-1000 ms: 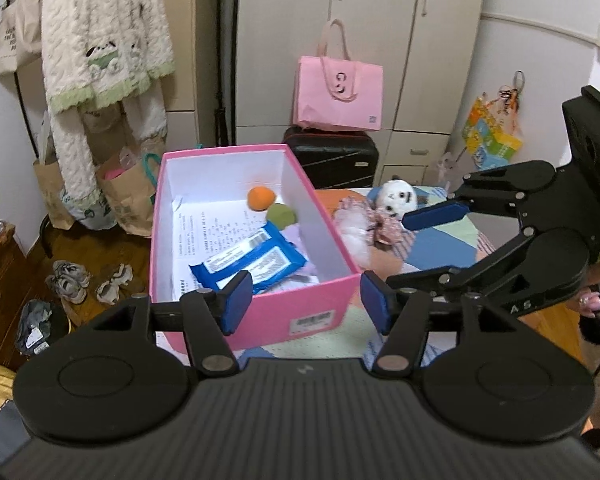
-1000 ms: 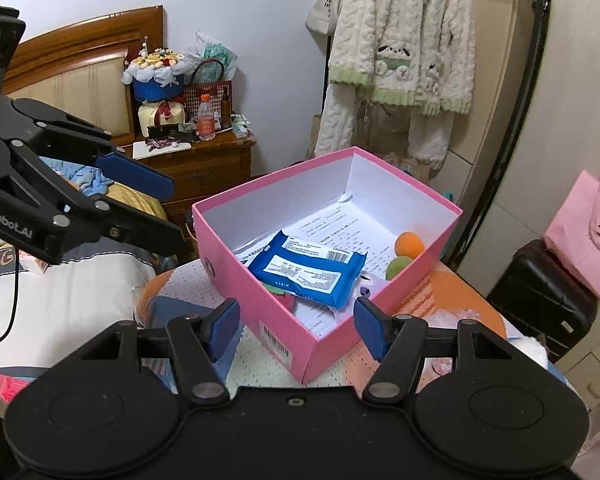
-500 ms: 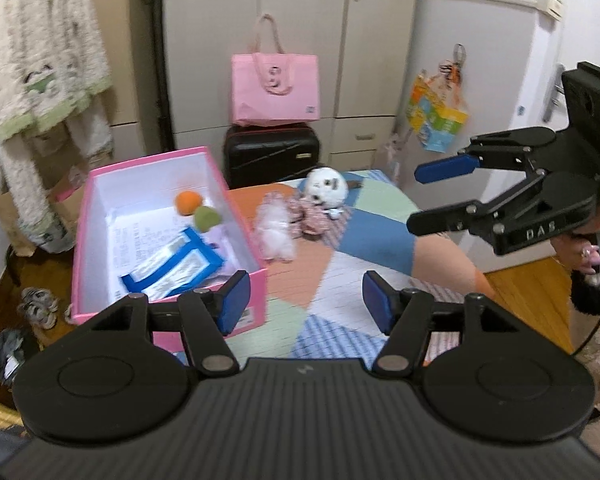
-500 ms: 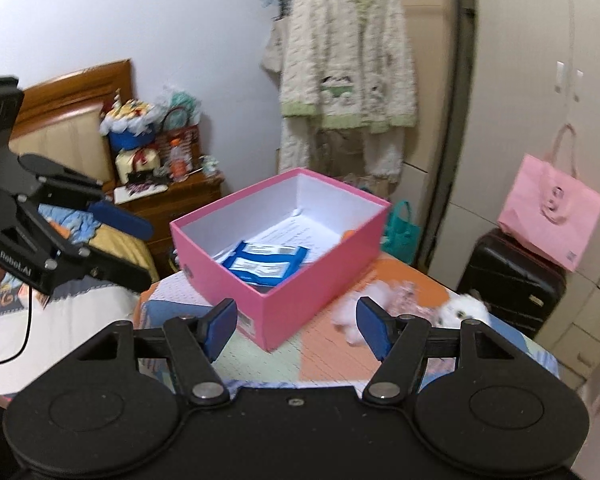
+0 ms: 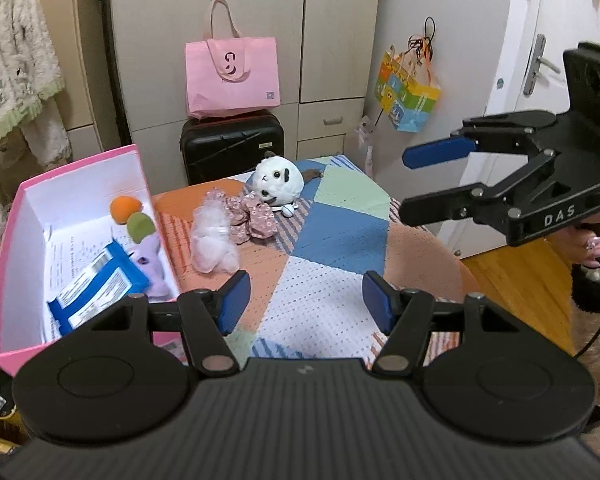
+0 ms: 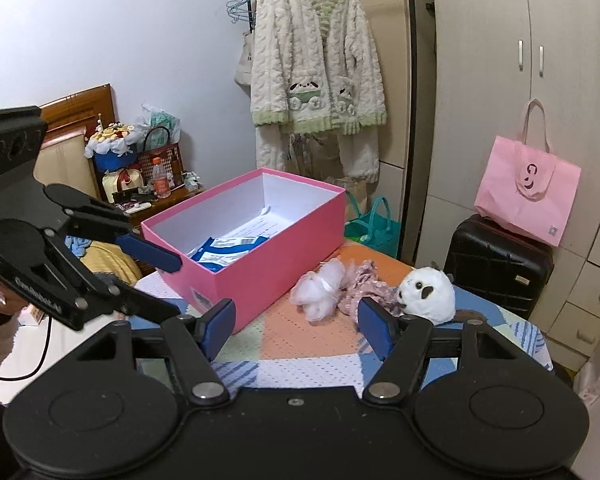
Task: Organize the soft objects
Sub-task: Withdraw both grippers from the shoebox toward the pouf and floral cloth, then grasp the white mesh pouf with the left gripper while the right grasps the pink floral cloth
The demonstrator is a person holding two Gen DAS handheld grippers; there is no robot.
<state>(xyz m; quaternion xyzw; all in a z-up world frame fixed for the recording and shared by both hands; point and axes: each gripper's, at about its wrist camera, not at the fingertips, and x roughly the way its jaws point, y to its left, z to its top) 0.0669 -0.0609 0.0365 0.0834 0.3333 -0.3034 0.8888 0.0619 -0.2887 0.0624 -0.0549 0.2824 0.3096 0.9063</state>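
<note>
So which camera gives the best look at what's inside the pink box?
The left wrist view: it looks down into the pink box, showing the orange ball and blue packet. The right wrist view shows mostly its side wall, hiding the ball.

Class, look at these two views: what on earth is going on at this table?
A person holds two grippers, sorting soft things into a pink box. Left gripper and right gripper are both open and empty, above the patchwork tablecloth. The box holds a blue packet and small plush pieces. A white fluffy bundle, floral cloth and white plush toy remain outside.
</note>
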